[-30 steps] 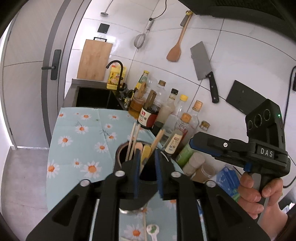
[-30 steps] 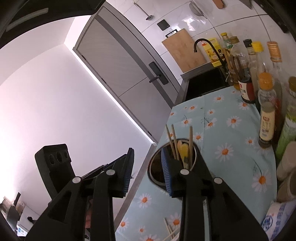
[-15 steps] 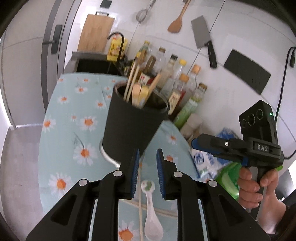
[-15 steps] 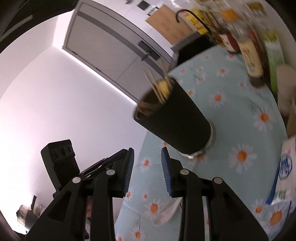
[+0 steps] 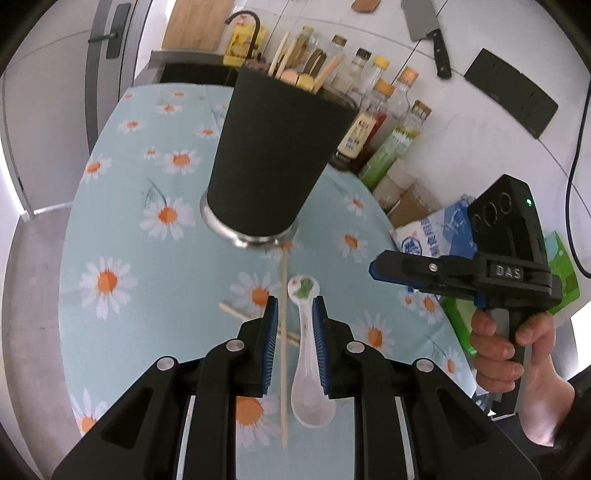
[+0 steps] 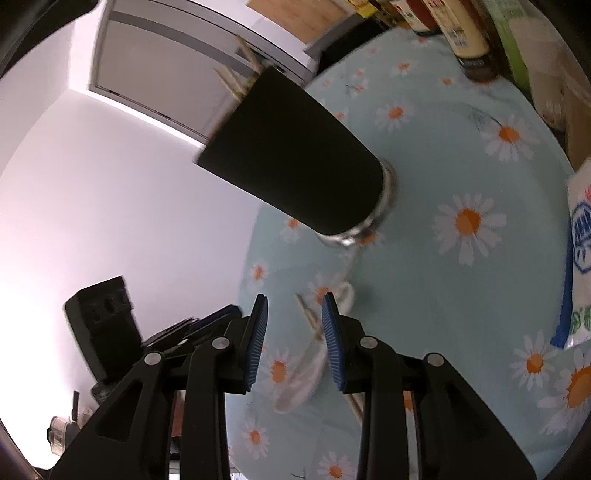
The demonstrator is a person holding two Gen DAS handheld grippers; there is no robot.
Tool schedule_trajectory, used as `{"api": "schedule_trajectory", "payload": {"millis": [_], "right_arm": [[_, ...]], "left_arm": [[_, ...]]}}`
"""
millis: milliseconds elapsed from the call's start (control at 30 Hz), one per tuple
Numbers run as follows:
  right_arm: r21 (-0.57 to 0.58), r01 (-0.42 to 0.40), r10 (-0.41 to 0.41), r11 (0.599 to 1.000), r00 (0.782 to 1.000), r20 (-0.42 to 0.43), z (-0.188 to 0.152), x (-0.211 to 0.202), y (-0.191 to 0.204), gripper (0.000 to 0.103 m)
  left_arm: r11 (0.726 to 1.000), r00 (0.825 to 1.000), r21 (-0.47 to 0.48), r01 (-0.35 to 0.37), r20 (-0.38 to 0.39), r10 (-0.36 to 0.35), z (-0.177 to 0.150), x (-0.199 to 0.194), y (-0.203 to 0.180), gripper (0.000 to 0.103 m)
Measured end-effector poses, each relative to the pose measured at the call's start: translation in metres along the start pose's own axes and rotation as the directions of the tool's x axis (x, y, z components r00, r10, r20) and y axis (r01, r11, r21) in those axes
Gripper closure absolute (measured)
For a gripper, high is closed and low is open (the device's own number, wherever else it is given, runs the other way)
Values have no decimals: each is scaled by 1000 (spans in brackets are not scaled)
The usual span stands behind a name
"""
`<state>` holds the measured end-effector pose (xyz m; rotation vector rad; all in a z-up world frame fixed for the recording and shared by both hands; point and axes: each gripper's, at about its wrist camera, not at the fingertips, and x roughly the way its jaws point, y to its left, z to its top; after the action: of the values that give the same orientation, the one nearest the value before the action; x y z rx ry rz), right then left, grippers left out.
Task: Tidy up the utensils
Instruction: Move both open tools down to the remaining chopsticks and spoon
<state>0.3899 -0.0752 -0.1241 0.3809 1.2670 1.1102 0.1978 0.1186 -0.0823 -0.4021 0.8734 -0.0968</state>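
A tall black utensil cup stands on the daisy tablecloth with chopsticks and spoon handles poking out of its top. In front of its base lie a white ceramic spoon, one long chopstick and another chopstick crosswise. My left gripper hovers over the spoon and long chopstick, open by a narrow gap, gripping nothing. My right gripper is open and empty, above the blurred spoon and chopsticks, with the cup beyond. A hand holds the right gripper at the right.
Sauce bottles line the wall behind the cup. A blue-and-white packet and a green packet sit at the table's right. A sink with a black tap lies beyond. The table edge drops off on the left.
Both grippers have sunk and tipped downward, from over the cup's mouth to low in front of its base. The spoon and loose chopsticks on the cloth have come into view under them.
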Motion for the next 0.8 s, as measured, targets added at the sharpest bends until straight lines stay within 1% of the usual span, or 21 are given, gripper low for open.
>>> {"api": "schedule_trajectory", "payload": {"millis": [167,333,633,700,800], "right_arm": [[55,33,-28,998,996,-79,-8,17,-11,71],[79,55,-40,995,984,-174,-15,35,-14,71],[92,129,-101,987,961,-259,-13,64,-12,71],[90,144,-114,985,954,-278,-12,72,-12,71],[77,156,-129,985,950,-284,-11,76,-8,71]], "left_arm": [[1000,999,-19,5,-38,-5,-11,5,2,85],[999,998,-31,13,-55,-14,-22,5,2,85],[998,997,-63,26,-67,-30,-33,6,11,85],[995,997,-92,44,-60,-50,-33,5,15,85],[994,997,-102,49,-56,-54,-34,5,18,85]]}}
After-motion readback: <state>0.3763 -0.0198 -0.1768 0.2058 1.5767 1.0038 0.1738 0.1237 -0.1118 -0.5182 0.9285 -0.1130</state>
